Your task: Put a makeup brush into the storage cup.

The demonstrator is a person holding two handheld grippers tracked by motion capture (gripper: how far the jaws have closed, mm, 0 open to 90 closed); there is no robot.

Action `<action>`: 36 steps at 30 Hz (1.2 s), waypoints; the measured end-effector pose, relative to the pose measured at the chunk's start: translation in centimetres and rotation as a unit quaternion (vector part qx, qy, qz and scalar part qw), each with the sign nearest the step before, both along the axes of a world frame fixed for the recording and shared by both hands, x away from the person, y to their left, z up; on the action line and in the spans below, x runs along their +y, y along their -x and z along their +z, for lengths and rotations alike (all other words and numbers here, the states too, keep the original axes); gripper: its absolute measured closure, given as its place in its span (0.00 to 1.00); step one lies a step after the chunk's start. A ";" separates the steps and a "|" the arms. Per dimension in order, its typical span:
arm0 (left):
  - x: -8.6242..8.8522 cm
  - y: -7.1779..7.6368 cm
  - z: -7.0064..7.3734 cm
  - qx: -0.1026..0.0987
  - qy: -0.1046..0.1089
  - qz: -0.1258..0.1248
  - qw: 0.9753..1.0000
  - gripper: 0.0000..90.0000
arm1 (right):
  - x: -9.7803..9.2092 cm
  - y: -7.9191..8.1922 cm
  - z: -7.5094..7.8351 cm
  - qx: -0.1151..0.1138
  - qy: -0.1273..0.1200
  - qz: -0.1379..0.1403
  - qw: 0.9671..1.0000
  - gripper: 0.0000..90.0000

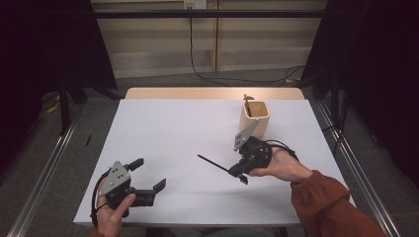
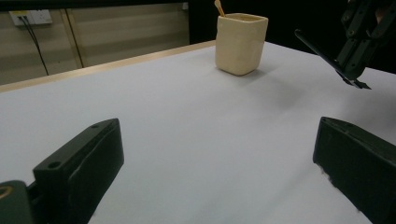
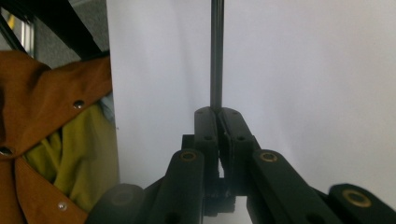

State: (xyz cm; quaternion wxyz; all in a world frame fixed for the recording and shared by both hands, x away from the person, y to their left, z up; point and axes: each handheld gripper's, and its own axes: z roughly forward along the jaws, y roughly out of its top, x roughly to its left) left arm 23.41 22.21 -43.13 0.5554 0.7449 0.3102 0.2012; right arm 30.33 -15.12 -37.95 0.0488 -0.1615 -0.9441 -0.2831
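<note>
Grip: right gripper [image 1: 240,174] clamped on thin black stick [image 1: 213,164].
Left gripper [image 1: 148,174]: jaws apart, empty.
Risk: stick pivoting loose, missing far beige cup [image 1: 255,117].

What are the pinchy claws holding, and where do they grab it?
The right gripper pinches a thin black stick near one end. The left gripper is open, holding nothing.

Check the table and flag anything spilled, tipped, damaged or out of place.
Nothing stands out. The cream cup stands upright on the white table with a stick inside. The right claw is clamped on a thin black rod; the left claw is open.
</note>
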 end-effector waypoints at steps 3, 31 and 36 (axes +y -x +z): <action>0.0 0.0 0.0 0.001 0.000 -0.001 1.000 0.02 | 0.0 0.0 0.1 -0.011 0.023 0.012 1.000 0.96; 0.1 0.0 0.3 0.014 -0.003 -0.007 1.000 0.02 | 1.0 -0.6 -1.5 -0.003 0.171 0.067 0.983 0.96; 0.5 0.7 2.1 -0.013 0.006 -0.017 1.000 0.03 | 1.2 -0.2 -1.3 -0.011 0.156 0.074 0.985 0.96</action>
